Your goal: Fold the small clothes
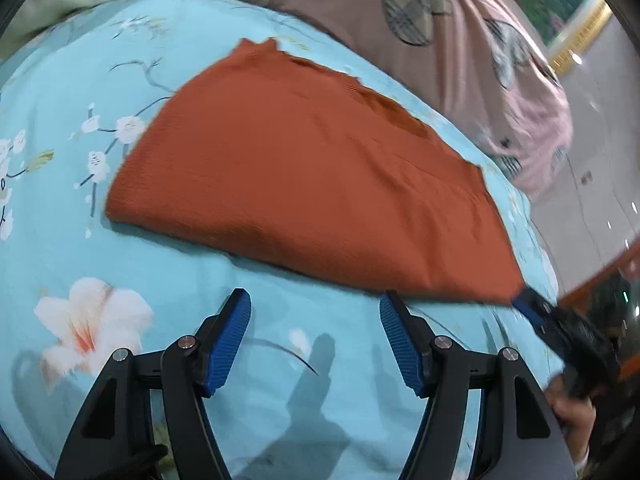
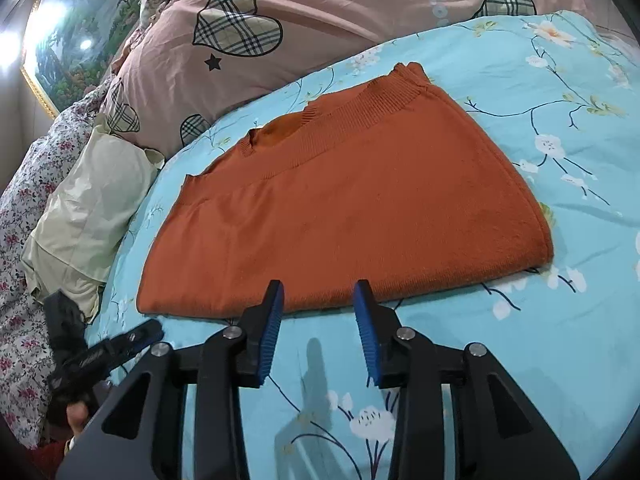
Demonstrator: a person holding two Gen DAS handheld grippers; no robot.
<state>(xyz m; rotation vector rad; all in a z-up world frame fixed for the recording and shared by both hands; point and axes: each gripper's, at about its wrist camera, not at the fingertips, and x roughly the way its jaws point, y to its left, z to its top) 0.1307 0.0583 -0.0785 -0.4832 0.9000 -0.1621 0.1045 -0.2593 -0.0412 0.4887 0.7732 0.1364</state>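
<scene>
Both grippers, left (image 1: 315,300) and right (image 2: 319,290), hang open and empty; grab the orange sweater's (image 2: 352,208) near fold evenly, corners square

No words or numbers can be read anywhere here. The other gripper (image 2: 106,354) carries a small pale marking on its side — too blurred to make out.

Bedroom: floral duvet (image 2: 500,360), heart-print pillow (image 2: 280,32)
</scene>
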